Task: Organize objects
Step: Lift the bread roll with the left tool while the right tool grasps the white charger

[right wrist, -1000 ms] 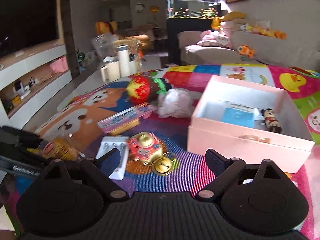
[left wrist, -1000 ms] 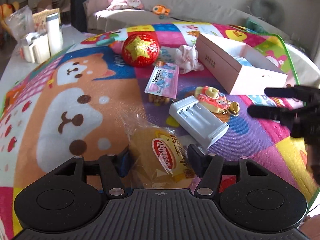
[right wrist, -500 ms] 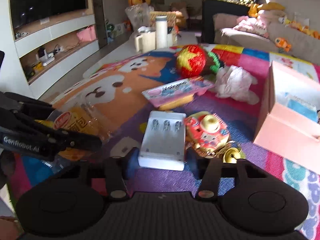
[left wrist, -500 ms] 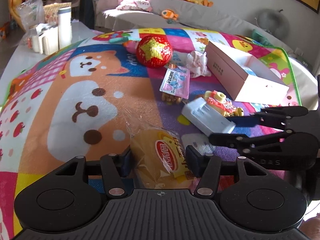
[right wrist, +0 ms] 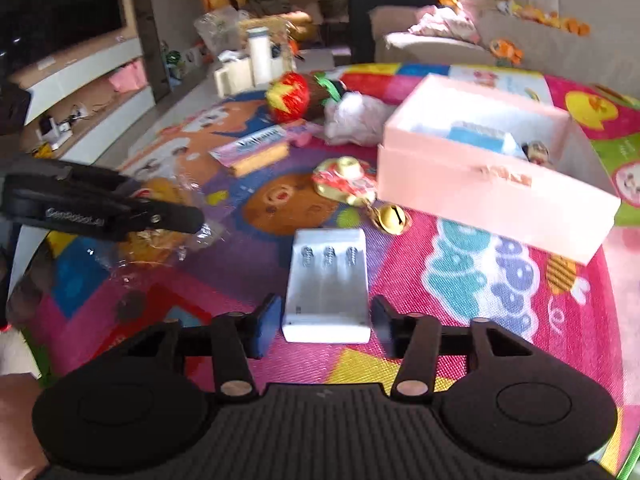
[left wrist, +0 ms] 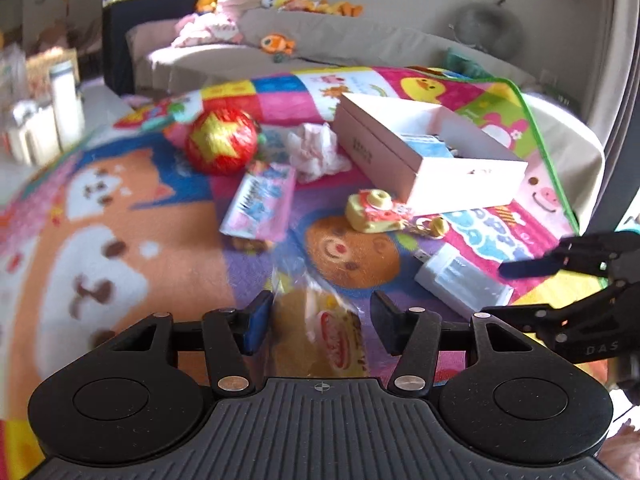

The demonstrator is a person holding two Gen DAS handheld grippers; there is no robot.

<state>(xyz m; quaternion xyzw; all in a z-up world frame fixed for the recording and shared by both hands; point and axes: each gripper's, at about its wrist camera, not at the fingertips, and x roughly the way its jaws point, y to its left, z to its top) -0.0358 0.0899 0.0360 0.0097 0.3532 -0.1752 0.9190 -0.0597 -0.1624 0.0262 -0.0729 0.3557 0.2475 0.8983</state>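
Note:
My left gripper (left wrist: pixel 320 322) is shut on a bagged bun (left wrist: pixel 320 340) in clear wrap with a red label, held over the colourful mat. It shows at the left in the right wrist view (right wrist: pixel 156 220). My right gripper (right wrist: pixel 324 324) is shut on a white battery charger (right wrist: pixel 328 284) low over the mat; the charger also shows in the left wrist view (left wrist: pixel 460 280). An open pink box (right wrist: pixel 492 188) holding a blue packet and a small figure stands to the right.
On the mat lie a red ball with a gold star (left wrist: pixel 222 144), a pink snack packet (left wrist: pixel 260 204), a crumpled white tissue (left wrist: pixel 316 152) and a yellow-red toy with a gold bell (right wrist: pixel 352 184). A sofa with plush toys (left wrist: pixel 280 44) stands behind.
My right gripper has carried the charger right and towards me, away from the toy. My left gripper with the bun has turned right, bringing the pink box more to the centre.

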